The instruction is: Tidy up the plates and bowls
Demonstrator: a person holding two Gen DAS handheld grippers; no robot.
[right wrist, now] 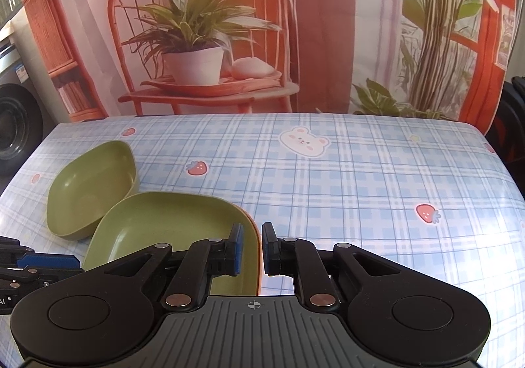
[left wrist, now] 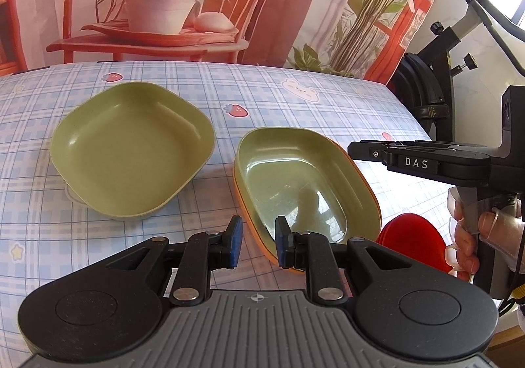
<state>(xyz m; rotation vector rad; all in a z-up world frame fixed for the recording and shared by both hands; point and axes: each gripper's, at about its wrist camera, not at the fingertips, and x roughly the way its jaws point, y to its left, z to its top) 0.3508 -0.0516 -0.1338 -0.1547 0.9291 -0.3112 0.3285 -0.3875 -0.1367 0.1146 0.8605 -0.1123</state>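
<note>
A green square bowl (left wrist: 131,151) sits on the checked tablecloth at the left; it also shows in the right wrist view (right wrist: 88,191). A green plate (left wrist: 302,184) is nested in an orange plate (left wrist: 252,220) to its right. In the right wrist view the green plate (right wrist: 170,227) and the orange rim (right wrist: 257,236) lie under my fingers. My left gripper (left wrist: 258,243) is open, with the stack's near rim between its blue pads. My right gripper (right wrist: 252,251) is open, its jaws straddling the stack's right rim. It shows from the side in the left wrist view (left wrist: 357,150).
A red round object (left wrist: 413,236) lies at the table's right edge, under my right hand. A black stand (left wrist: 426,95) is beyond the table's right side. A printed backdrop (right wrist: 262,23) hangs behind the table's far edge. The tablecloth (right wrist: 361,187) spreads to the right.
</note>
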